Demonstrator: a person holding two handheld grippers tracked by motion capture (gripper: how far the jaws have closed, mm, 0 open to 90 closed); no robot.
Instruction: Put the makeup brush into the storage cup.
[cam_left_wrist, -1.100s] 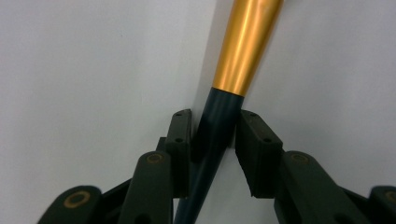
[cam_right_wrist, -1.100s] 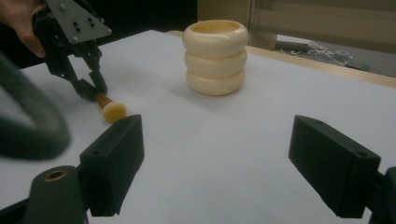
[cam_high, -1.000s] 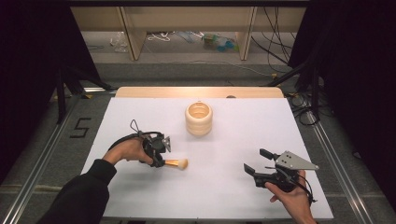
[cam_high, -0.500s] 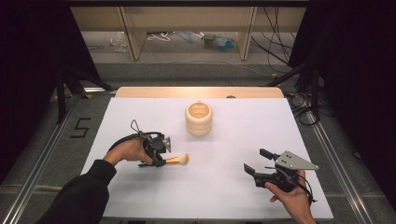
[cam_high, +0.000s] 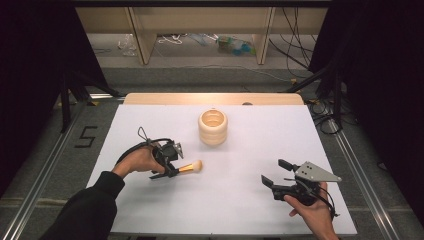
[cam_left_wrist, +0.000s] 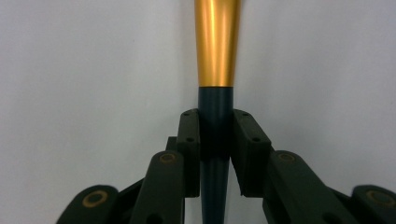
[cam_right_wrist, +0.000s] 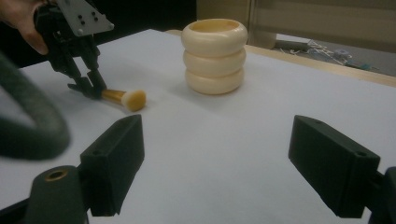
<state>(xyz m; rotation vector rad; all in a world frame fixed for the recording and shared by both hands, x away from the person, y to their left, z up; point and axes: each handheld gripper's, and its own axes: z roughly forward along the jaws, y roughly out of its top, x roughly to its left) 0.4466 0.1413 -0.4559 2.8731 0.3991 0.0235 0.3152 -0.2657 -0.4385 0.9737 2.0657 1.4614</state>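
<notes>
Left gripper (cam_high: 172, 170) was clamped on the makeup brush (cam_high: 189, 167). In the left gripper view both jaws pressed flat against the dark handle (cam_left_wrist: 215, 126), one on each side, just below where the gold ferrule (cam_left_wrist: 216, 44) started. The handle's narrow tail ran back between the jaws toward the camera.

The brush sat at the left-front part of the white table (cam_high: 250, 210), roughly level, bristle head (cam_high: 197, 164) pointing right toward table centre. In the right gripper view the bristle head (cam_right_wrist: 134, 100) sat at or just above the surface; contact couldn't be confirmed. The person's left hand (cam_high: 140, 159) wrapped the gripper body, cable looped up behind it.

Right gripper (cam_high: 274, 172) was at the right-front of the table, held in the right hand (cam_high: 312, 210), grey three-cornered plate (cam_high: 315, 172) on top. Jaws stood wide apart with nothing between them. Its own view showed bare table between the two black pads (cam_right_wrist: 116, 158), aimed toward the holder and the brush.

The cream ribbed holder (cam_high: 213, 127), three stacked rings with an open top, stood upright near table centre toward the far edge. It was apart from both grippers, beyond the brush head and to its right. The two grippers were well apart from each other.
</notes>
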